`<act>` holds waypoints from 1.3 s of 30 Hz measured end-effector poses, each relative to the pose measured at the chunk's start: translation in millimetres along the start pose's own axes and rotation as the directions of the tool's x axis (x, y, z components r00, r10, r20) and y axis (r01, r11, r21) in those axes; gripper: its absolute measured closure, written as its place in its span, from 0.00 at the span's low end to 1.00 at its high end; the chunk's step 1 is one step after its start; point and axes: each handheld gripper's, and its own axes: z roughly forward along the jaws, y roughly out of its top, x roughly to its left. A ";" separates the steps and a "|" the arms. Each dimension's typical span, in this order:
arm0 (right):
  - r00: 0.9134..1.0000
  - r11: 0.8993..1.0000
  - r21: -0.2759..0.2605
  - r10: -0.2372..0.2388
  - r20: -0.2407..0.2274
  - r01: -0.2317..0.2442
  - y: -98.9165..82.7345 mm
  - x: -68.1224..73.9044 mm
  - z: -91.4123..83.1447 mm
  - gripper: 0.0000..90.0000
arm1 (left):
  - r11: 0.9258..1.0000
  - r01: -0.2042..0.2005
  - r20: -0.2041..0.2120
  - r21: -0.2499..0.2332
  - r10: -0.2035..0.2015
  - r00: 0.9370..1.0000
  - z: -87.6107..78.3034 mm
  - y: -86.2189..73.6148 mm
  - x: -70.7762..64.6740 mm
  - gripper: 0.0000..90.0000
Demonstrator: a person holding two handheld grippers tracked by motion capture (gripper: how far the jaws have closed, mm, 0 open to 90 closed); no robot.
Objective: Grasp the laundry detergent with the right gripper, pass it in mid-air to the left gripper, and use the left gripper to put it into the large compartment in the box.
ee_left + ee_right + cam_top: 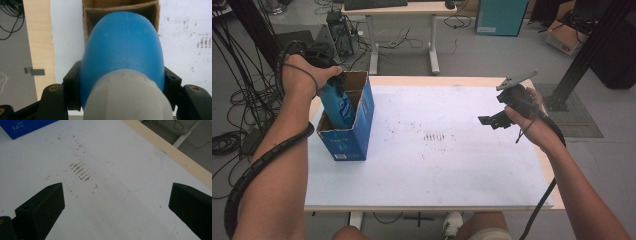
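Left tool (338, 80) pinched on a blue bottle (337, 104), pads pressed against both sides just below the pale cap (127, 97). Bottle hung straight down from the tool, lower half sunk inside an open blue cardboard box (362, 131), upper half above the rim. Seen along the jaws in the left gripper view: bottle (123, 47) swelling out ahead of the tool, brown inner walls of the box (92, 12) directly beyond it. Whether the base touched the box floor: could not tell. Box stood directly beneath the tool, near one edge of the white-covered bench (437, 165), flaps up. Bare wooden strip of the bench (37, 37) off to one side of the jaws in the left gripper view, grey floor past it.

Right tool (492, 119) spread wide, nothing between the jaws. Held in the air above the bench, well apart from box and bottle, pointing towards them. Ahead of its jaws in the right gripper view: white bench top (112, 202) with a patch of brown smudges (80, 171) and a faint pencilled outline (140, 185); a corner of the blue box (27, 127) farther ahead, to one side. Grey three-cornered plate (517, 79) on top of the tool, cable trailing back along the forearm.
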 end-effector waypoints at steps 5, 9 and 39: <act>1.000 1.000 0.002 0.001 -0.003 -0.001 0.2 1.4 2.3 0.00 | 1.000 -0.011 -0.005 0.003 0.011 1.000 14.4 -1.9 -1.0 0.41; 1.000 1.000 0.008 0.000 -0.007 0.000 0.1 3.4 5.1 0.00 | 0.999 -0.035 -0.035 0.015 0.035 0.999 26.9 -2.9 -4.4 0.41; 1.000 1.000 0.027 0.010 0.002 -0.010 -9.7 -2.5 6.4 0.00 | 1.000 -0.028 -0.012 0.004 0.028 1.000 77.5 -5.9 -11.5 0.41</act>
